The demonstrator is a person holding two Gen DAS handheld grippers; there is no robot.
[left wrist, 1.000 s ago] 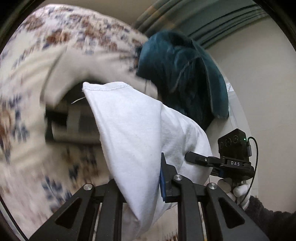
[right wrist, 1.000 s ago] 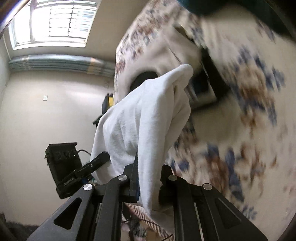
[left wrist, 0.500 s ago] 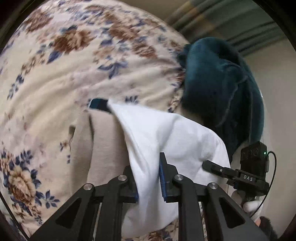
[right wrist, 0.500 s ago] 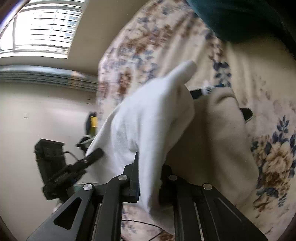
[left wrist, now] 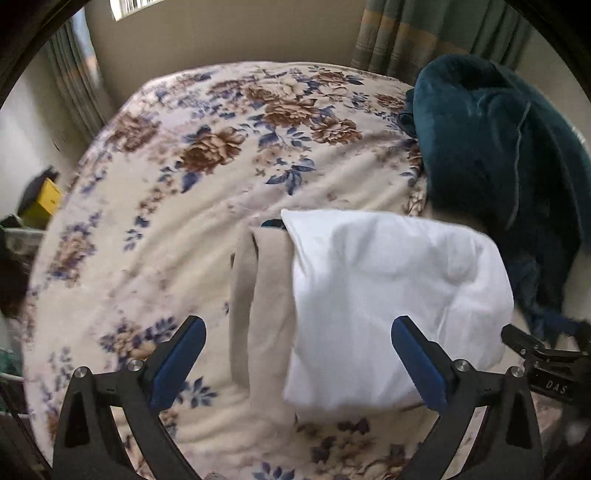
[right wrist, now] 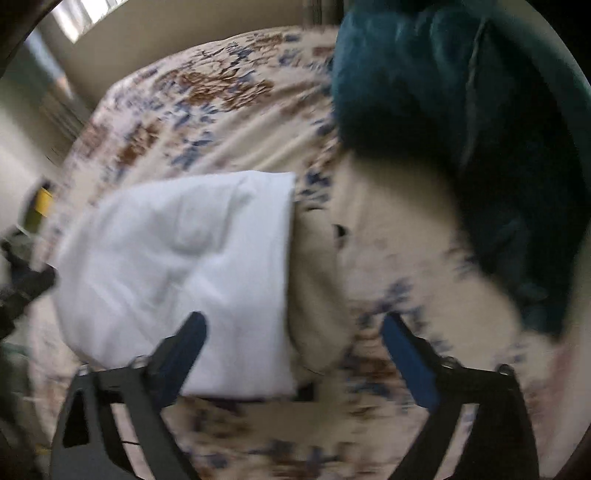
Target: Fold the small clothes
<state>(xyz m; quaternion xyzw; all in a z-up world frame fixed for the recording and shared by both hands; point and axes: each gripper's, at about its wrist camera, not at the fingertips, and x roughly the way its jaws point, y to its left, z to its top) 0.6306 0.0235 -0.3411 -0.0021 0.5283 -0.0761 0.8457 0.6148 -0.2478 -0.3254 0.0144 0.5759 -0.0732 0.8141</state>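
Observation:
A folded white garment [left wrist: 388,295] lies on the floral bedspread [left wrist: 184,206], partly over a folded beige garment [left wrist: 266,295]. My left gripper [left wrist: 299,354] is open and empty, jaws wide apart, just short of the two garments. In the blurred right wrist view the white garment [right wrist: 184,266] lies left of the beige one [right wrist: 317,280]. My right gripper [right wrist: 295,350] is open and empty above their near edge. The right gripper's body [left wrist: 546,365] shows at the lower right of the left wrist view.
A dark teal blanket [left wrist: 498,147] is heaped at the bed's right side, also in the right wrist view [right wrist: 443,110]. A yellow object [left wrist: 44,199] sits off the bed's left edge. Curtains [left wrist: 424,33] hang behind the bed.
Both grippers have let go of the white garment and opened wide. The garment has dropped from hanging to lying folded on the bed beside the beige one.

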